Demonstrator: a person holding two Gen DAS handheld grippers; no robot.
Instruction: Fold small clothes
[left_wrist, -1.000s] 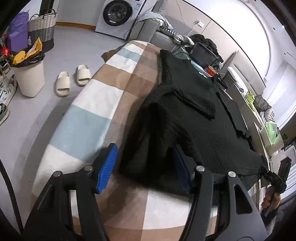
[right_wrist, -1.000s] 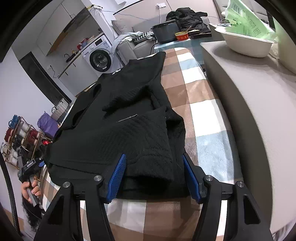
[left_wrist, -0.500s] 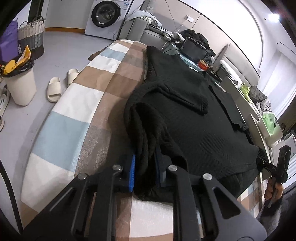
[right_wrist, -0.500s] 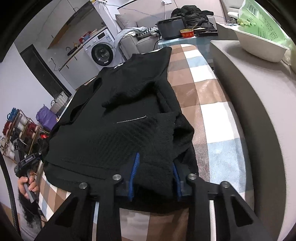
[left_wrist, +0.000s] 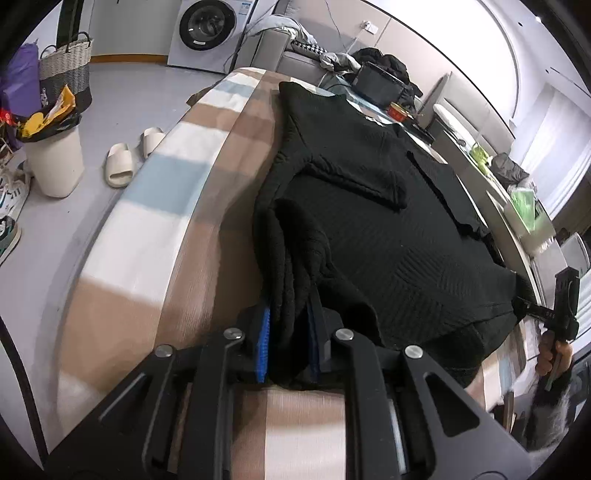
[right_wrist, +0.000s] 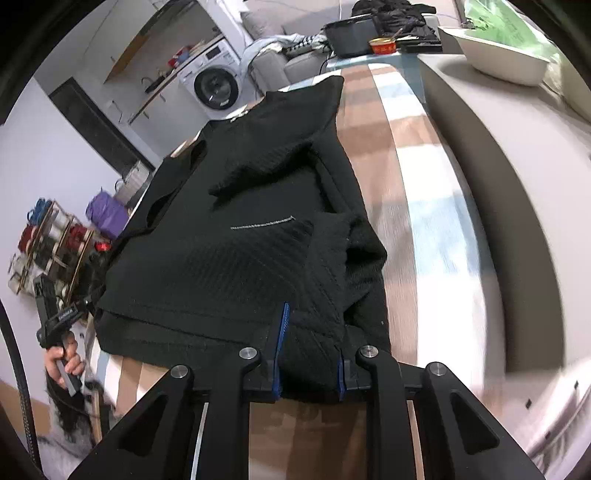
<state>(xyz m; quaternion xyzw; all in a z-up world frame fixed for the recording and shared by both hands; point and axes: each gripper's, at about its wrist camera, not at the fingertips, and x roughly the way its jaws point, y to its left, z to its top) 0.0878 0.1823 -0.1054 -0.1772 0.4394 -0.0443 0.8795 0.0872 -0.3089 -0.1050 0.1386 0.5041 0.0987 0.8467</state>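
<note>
both hand-held grippers now lift black top (left_wrist: 369, 221) hem, collar pointing away.

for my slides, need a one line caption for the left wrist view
Left hand-held gripper shut on a bunched corner of the black top, which lies on a checked blanket.

open: checked cloth (left_wrist: 155, 221) left of sweater (left_wrist: 369, 229) | blocked: raised ledge (right_wrist: 498, 177) right
</note>
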